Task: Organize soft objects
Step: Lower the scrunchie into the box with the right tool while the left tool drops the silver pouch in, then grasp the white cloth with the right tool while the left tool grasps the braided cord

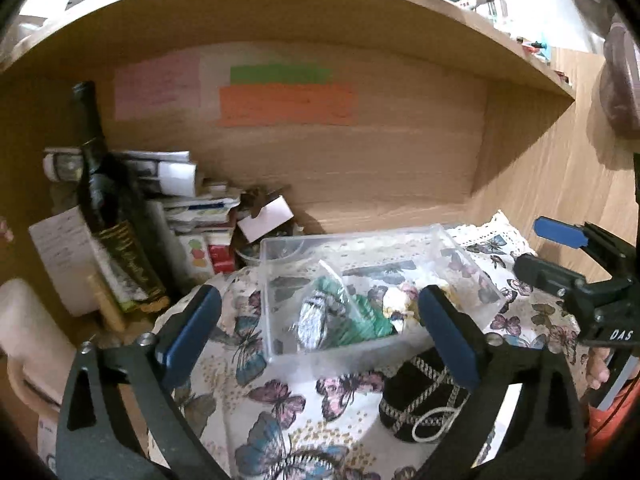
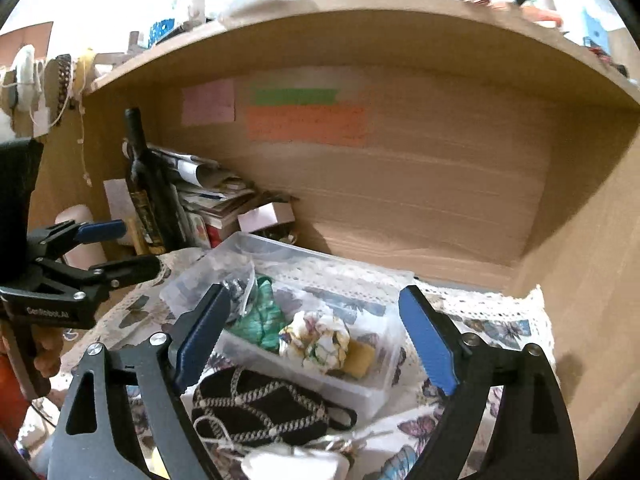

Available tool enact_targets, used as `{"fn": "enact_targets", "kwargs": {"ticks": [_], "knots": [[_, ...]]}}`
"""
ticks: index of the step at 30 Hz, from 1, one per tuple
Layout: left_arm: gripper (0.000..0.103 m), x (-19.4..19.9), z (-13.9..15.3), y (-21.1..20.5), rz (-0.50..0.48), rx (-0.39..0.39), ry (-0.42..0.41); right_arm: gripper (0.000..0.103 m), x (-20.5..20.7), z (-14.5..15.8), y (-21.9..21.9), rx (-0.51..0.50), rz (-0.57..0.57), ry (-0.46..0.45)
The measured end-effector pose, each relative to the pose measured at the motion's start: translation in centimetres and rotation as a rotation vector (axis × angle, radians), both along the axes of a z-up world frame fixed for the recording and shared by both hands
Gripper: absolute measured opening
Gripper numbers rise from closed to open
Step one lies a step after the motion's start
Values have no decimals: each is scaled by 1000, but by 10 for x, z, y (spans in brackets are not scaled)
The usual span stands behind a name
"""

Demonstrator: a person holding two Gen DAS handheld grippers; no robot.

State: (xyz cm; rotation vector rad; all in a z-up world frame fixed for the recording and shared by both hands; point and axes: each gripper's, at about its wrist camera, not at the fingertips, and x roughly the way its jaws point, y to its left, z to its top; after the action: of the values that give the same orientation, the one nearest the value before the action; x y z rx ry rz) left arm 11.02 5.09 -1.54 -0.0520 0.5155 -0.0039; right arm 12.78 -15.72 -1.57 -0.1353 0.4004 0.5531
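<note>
While both grippers' fingers spread wide and empty: left gripper (image 1: 320, 328) and right gripper (image 2: 312, 340) above clear box (image 2: 360, 384); black pouch (image 2: 260, 412) just beside.

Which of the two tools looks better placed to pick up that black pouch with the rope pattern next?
Probably the right tool. It is open, and the black pouch lies just below its fingers, beside the clear plastic box. In the left wrist view the pouch sits off-centre under the open left tool's right finger.

Bottle (image 1: 105, 216), papers (image 1: 188, 200) block left; bin (image 1: 460, 256) right side open.
</note>
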Motion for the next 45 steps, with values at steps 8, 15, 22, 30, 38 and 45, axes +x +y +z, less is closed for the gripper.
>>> {"fn": "enact_targets", "kwargs": {"ticks": [8, 15, 22, 30, 38, 45], "knots": [[102, -28, -28, 14, 36, -5, 81, 88, -26, -18, -19, 24, -42, 28], [100, -42, -70, 27, 49, -39, 185, 92, -36, -52, -24, 28, -58, 114], [62, -45, -106, 38, 21, -105, 298, 92, -36, -86, -22, 12, -64, 224], [36, -41, -124, 29, 24, -45, 330, 91, -29, -115, -22, 17, -66, 328], [6, -46, -124, 35, 34, -65, 322, 38, -33, -123, -22, -5, -24, 348], [6, -50, -100, 32, 28, -65, 250, 23, -31, -103, -33, 42, -42, 288]]}}
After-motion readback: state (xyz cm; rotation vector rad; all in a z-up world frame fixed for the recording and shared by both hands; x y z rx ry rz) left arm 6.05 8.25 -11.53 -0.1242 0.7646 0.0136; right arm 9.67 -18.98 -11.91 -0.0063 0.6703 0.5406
